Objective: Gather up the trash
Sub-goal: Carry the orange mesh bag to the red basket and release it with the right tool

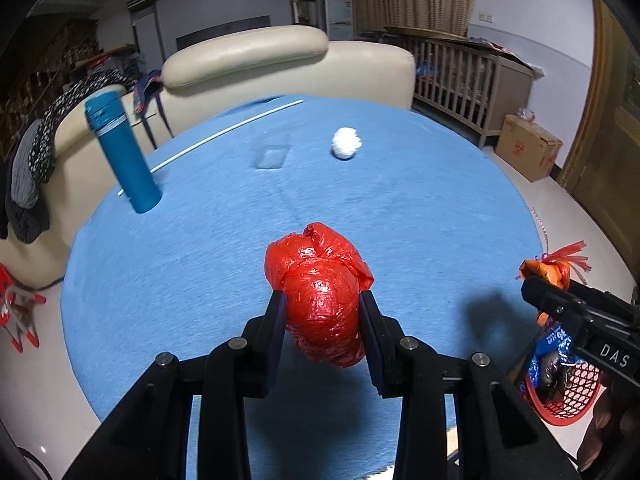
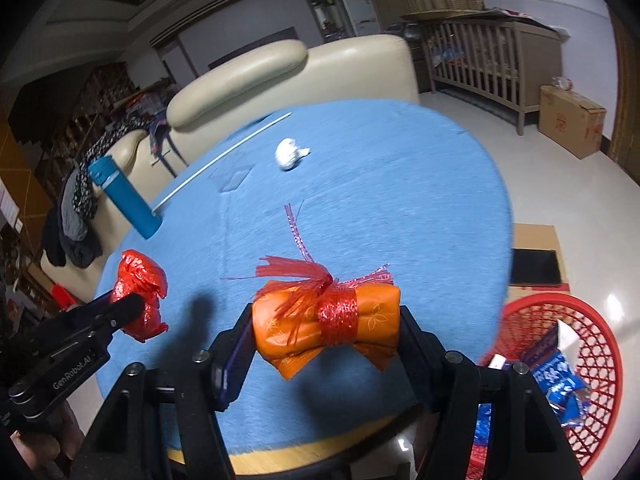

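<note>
1. The left gripper (image 1: 323, 304) is squeezing a crumpled red plastic bag ball (image 1: 320, 292) between its two black fingers, and it is holding the ball up above the round blue cloth-covered table (image 1: 192, 264).
2. The right gripper (image 2: 326, 330) is clamping an orange plastic bundle tied with red net (image 2: 328, 320), also above the blue table, on the side close to the camera.
3. A red plastic mesh basket (image 2: 592, 344) is sitting on the floor just beside the blue table, at its near right edge. Blue wrappers (image 2: 560, 380) are lying inside it.
4. A white crumpled paper ball (image 1: 346, 142) is lying on the blue table, toward its far side.
5. A tall blue bottle with a lid (image 1: 120, 152) is standing on the blue table near its left edge.
6. A thin white stick (image 1: 224, 132) is lying on the blue table, behind the bottle.
7. A small clear plastic piece (image 1: 272, 152) is lying on the blue table, between the stick and the paper ball.
8. A cream leather sofa (image 1: 280, 64) is sitting behind the blue table.
</note>
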The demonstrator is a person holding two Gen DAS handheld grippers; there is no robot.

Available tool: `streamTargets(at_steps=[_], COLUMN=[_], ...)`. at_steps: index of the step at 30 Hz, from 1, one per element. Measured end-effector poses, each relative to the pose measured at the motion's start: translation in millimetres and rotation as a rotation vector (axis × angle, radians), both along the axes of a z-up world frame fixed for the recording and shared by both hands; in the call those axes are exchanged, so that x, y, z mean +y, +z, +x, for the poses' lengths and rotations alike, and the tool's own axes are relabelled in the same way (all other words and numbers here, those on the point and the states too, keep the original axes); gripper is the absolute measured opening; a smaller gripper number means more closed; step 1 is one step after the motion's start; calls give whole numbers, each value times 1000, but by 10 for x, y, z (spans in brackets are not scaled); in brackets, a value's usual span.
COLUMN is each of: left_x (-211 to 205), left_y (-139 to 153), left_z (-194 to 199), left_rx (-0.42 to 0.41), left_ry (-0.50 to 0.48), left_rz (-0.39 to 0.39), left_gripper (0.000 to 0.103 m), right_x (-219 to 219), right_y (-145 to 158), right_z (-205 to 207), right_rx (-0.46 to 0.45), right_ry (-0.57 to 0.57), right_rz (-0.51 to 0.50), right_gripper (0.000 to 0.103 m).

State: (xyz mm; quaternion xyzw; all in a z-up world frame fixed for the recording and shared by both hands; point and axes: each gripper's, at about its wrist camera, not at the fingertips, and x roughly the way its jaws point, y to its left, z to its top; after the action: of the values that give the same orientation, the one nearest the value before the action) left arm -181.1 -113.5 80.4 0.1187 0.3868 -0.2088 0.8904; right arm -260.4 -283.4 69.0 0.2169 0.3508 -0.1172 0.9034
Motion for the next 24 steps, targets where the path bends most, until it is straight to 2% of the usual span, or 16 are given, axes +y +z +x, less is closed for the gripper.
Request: streamTargets(at_steps=[10,24], left_x=[-373,-873], left_y=[26,11], left_z=[-188,-517], left_rx=[-11,-12], left_ry=[-86,-208], left_rz=[35,62], left_gripper=[38,38], right_x=[-387,-1064], right_y=[-36,-131], right_z=[-396,-1118], right_rx=[-16,-25], right_ry=[-90,-275], right_rz=[25,44], right_gripper=[69,69])
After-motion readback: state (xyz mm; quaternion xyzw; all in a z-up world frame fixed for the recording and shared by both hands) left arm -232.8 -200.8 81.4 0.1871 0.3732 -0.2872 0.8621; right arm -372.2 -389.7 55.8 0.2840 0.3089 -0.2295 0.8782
